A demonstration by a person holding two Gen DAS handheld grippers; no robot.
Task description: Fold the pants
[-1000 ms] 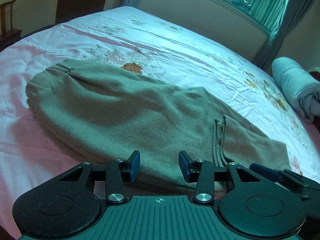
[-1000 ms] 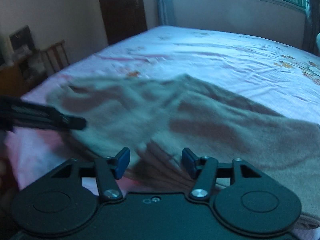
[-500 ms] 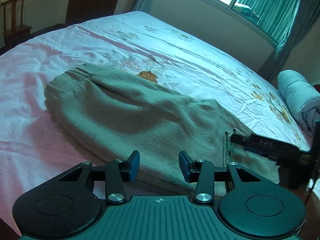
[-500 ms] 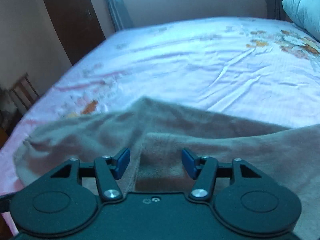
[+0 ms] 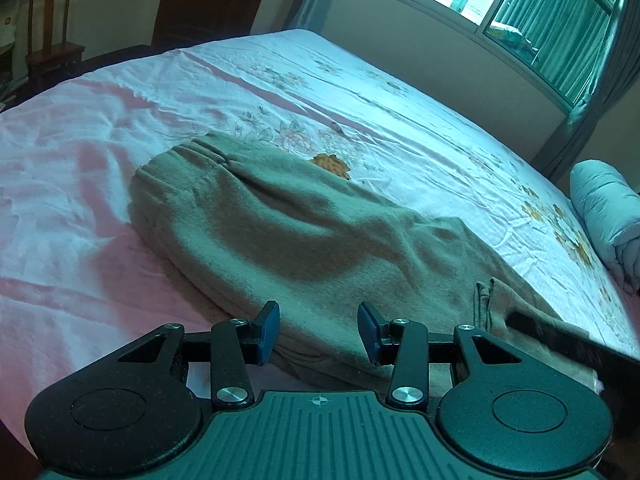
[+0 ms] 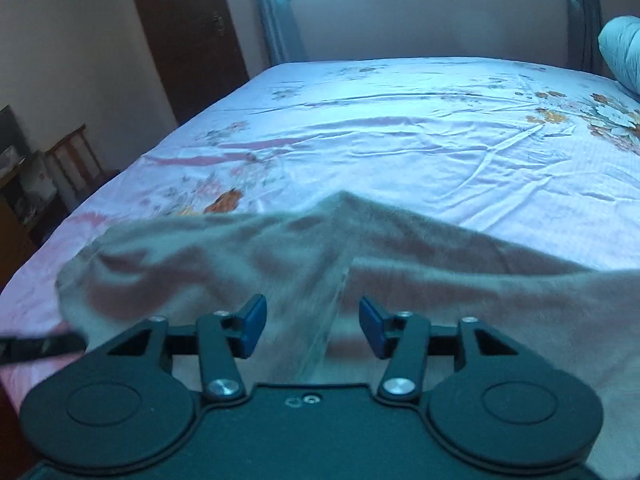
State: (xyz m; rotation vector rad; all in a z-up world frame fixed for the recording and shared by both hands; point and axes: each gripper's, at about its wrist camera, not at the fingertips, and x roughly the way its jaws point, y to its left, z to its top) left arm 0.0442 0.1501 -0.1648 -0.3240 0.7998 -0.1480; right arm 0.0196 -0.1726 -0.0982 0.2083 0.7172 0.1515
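Grey-brown pants lie flat on the bed, waistband at the far left, legs running to the right. My left gripper is open and empty, just above the pants' near edge. My right gripper is open and empty, over a fold line in the pants. The right gripper's dark finger shows at the right edge of the left wrist view, by the leg ends. The left gripper's tip shows at the left edge of the right wrist view.
The bed has a pink and white flowered sheet. A rolled pale blue quilt lies at the far right. A wooden chair and a dark door stand beyond the bed. A window with curtains is behind.
Both grippers have shifted over the pants. The left view has swung so the waistband sits further right. The right gripper's finger has dropped lower at the leg ends. Both stay open.
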